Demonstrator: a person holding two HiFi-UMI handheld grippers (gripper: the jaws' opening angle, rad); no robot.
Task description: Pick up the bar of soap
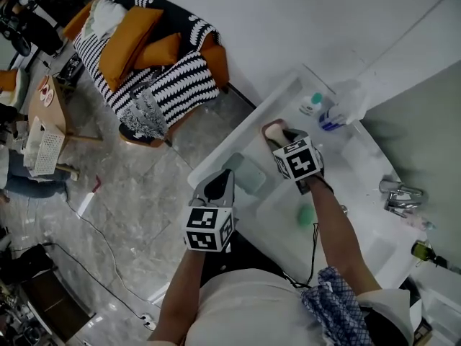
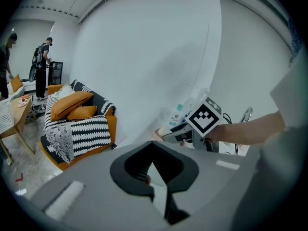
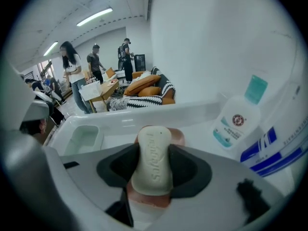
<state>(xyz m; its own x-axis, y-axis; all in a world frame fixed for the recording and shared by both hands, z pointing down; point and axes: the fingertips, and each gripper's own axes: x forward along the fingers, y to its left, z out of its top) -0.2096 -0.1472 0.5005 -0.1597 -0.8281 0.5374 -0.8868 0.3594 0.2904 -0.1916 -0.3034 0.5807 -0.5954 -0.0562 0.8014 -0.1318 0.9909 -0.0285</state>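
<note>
Item: cream oval bar of soap [image 3: 152, 174], centre frame above a pink soap dish [image 3: 180, 135], was grasped by the right claw [image 3: 154, 153]; the left claw [image 2: 153, 150] was clenched and empty.

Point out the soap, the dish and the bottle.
soap [image 3: 153, 160], right gripper view, lettered face.
dish [image 3: 178, 136], right gripper view, pink rim.
bottle [image 3: 236, 124], right gripper view, label.
</note>
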